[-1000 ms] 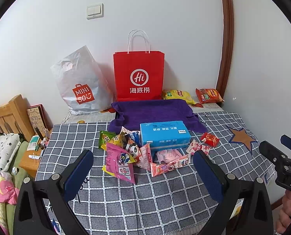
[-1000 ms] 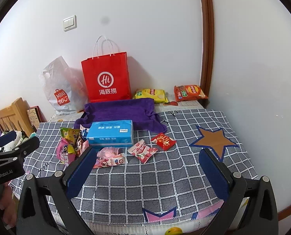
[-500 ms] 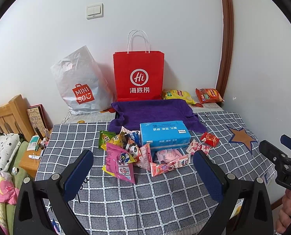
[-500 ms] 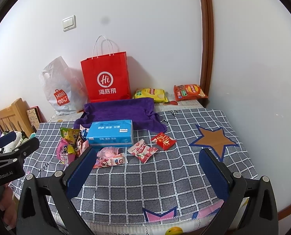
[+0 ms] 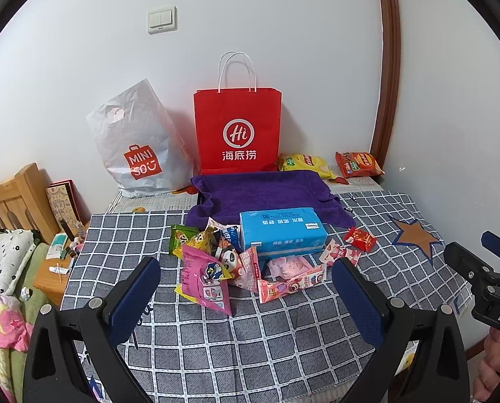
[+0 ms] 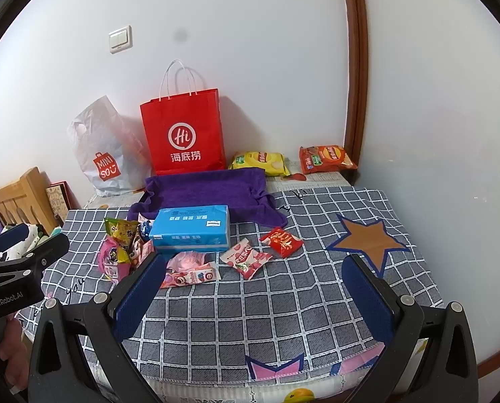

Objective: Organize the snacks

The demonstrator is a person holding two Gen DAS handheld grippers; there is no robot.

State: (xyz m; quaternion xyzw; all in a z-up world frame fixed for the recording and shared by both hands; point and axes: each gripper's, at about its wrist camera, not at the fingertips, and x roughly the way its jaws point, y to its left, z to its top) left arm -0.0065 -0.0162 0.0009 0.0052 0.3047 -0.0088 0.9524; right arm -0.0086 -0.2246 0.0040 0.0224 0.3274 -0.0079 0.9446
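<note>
Several small snack packets (image 5: 216, 262) lie heaped on the checked cloth (image 5: 216, 336) left of and in front of a blue tissue box (image 5: 282, 233). A pink packet (image 6: 246, 258) and a red packet (image 6: 283, 241) lie to its right. A purple cloth-lined tray (image 5: 263, 193) sits behind the box. My left gripper (image 5: 246, 297) is open and empty, held back above the near edge. My right gripper (image 6: 253, 288) is open and empty, also held back from the snacks.
A red paper bag (image 5: 238, 131) and a white plastic bag (image 5: 135, 147) stand against the wall. Yellow (image 5: 303, 163) and orange (image 5: 357, 164) chip bags lie at the back right. A wooden headboard (image 5: 11, 198) and bedding are at the left.
</note>
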